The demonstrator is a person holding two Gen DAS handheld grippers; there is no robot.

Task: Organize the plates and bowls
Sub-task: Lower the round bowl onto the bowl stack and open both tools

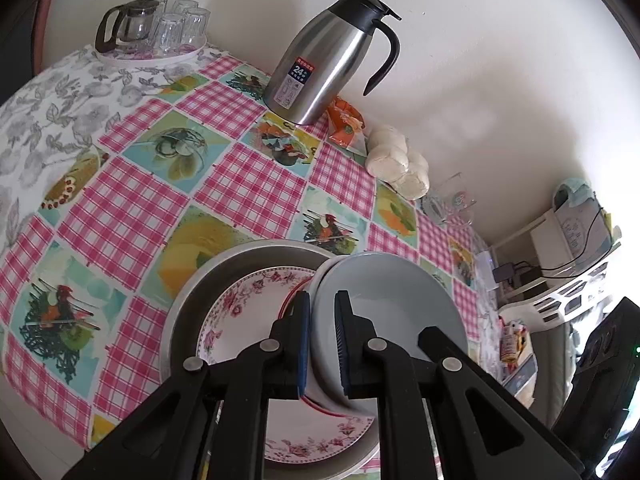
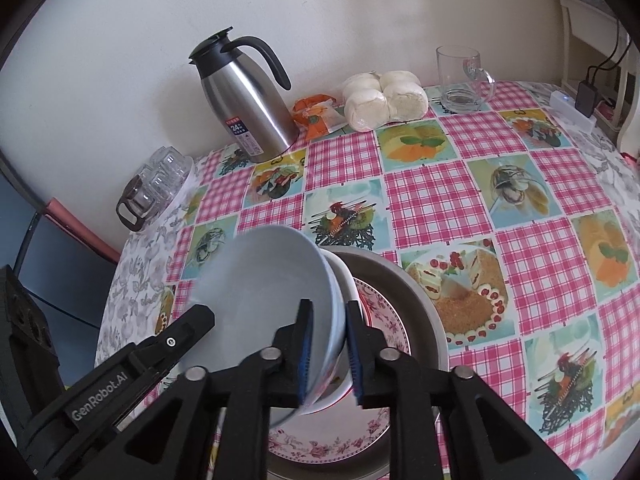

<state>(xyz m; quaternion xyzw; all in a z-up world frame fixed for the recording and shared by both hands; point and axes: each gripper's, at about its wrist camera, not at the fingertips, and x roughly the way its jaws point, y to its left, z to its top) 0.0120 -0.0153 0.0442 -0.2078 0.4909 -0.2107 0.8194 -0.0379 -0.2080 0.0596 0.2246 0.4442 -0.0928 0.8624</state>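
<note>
A pale blue bowl (image 1: 392,304) (image 2: 264,280) is tilted up on edge over a white red-rimmed bowl (image 2: 347,284) and a pink floral plate (image 1: 244,300) (image 2: 384,312). These lie in a grey metal basin (image 1: 200,280) (image 2: 420,292). My left gripper (image 1: 323,298) is shut on the bowl rims at one side; its finger also shows in the right wrist view (image 2: 176,336). My right gripper (image 2: 329,308) straddles the rims on the opposite side. Its pads stand slightly apart from the rims, so it is open.
A steel thermos jug (image 1: 320,60) (image 2: 248,108), an orange packet (image 2: 316,114) and bagged white buns (image 1: 400,164) (image 2: 380,100) line the wall. A glass mug (image 2: 460,80) stands at the back right. A tray of upturned glasses (image 1: 160,28) sits at the far corner.
</note>
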